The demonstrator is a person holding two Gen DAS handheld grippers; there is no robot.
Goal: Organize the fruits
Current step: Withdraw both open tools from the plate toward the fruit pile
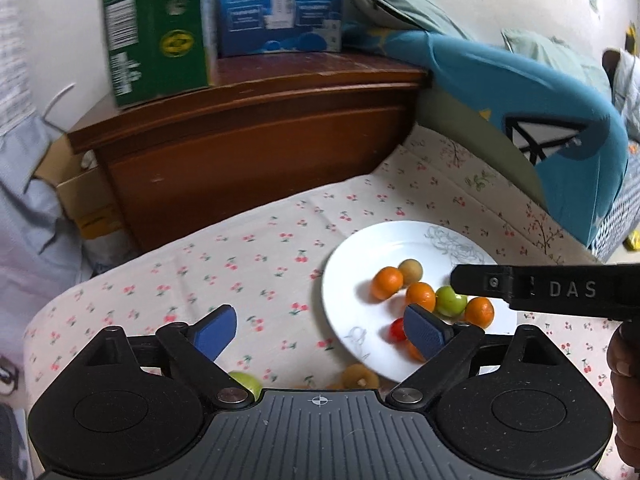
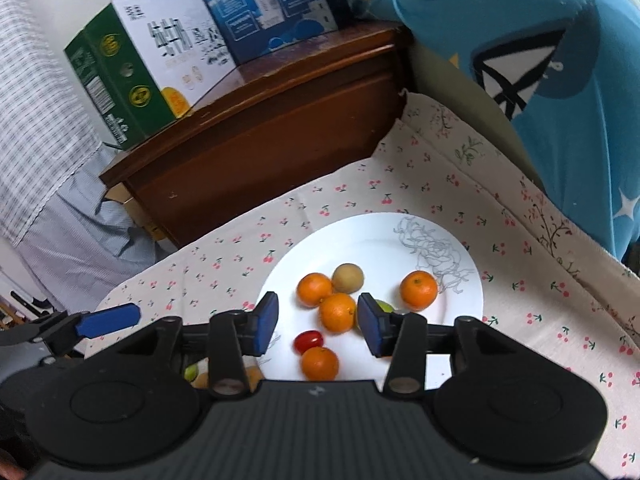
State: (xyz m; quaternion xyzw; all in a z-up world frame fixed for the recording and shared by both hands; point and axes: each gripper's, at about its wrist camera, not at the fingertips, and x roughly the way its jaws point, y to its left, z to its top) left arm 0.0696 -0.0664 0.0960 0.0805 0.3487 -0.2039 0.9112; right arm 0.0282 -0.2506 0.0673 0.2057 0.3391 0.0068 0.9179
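Note:
A white plate (image 2: 360,240) lies on the cherry-print cloth and holds several oranges (image 2: 338,312), a tan round fruit (image 2: 349,278), a green fruit (image 2: 385,305) and a red tomato (image 2: 308,341). My right gripper (image 2: 318,322) is open and empty, just above the plate's near side, jaws either side of an orange. My left gripper (image 1: 320,330) is open and empty, left of the plate (image 1: 360,256). A green fruit (image 1: 246,382) and a tan fruit (image 1: 360,376) lie on the cloth just below the left gripper.
A dark wooden cabinet (image 1: 256,148) stands behind the cloth, with a green box (image 1: 156,28) and a blue box (image 1: 280,4) on top. A blue cushion (image 1: 540,108) lies at the right. A checked curtain (image 2: 36,120) hangs at the left.

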